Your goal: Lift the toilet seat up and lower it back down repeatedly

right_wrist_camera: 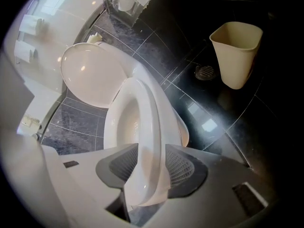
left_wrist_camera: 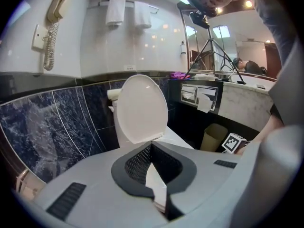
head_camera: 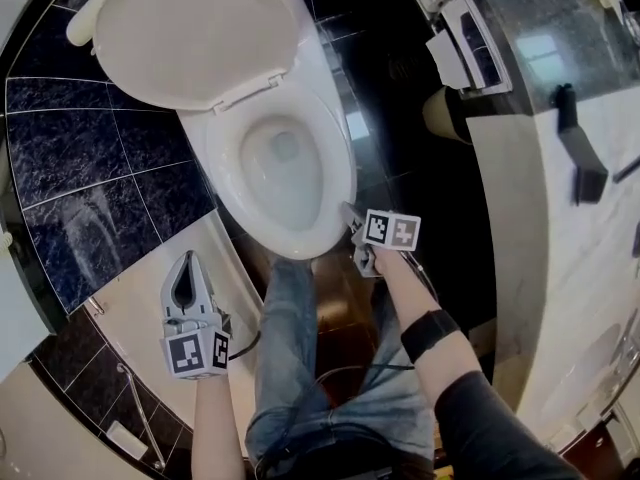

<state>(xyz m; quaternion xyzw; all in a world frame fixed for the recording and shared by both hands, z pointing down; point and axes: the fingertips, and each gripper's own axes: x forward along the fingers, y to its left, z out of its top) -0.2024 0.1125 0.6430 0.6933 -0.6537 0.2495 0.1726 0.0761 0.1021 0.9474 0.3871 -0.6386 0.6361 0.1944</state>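
White seat [right_wrist_camera: 147, 127] lies low over the bowl [right_wrist_camera: 183, 133], its near edge between the fingers of the right gripper [head_camera: 352, 216], which are clamped on it from both sides. I cannot tell if the seat rests on the rim. Behind it the lid [head_camera: 190, 28] stands open against the far wall.

To the near left, well apart from the toilet, the left gripper [head_camera: 187, 263] hangs with its fingers clenched on nothing. The person's jeans [head_camera: 290, 348] come up just beside the bowl's near end, between the two grippers.

A beige bin [right_wrist_camera: 236, 53] stands on the floor to the right of the toilet, apart from it, with a round drain [right_wrist_camera: 205, 71] just beside its foot. Above the bin, a paper holder [left_wrist_camera: 199, 95] is set in the front of a pale stone desk [left_wrist_camera: 242, 99].

Glossy black tiles cover the floor [right_wrist_camera: 228, 118]. Dark blue marbled tiles [left_wrist_camera: 47, 122] line the lower wall on the left. Pale panels rise above them, carrying a wall phone [left_wrist_camera: 52, 18] and two folded towels [left_wrist_camera: 124, 11] on a rail.
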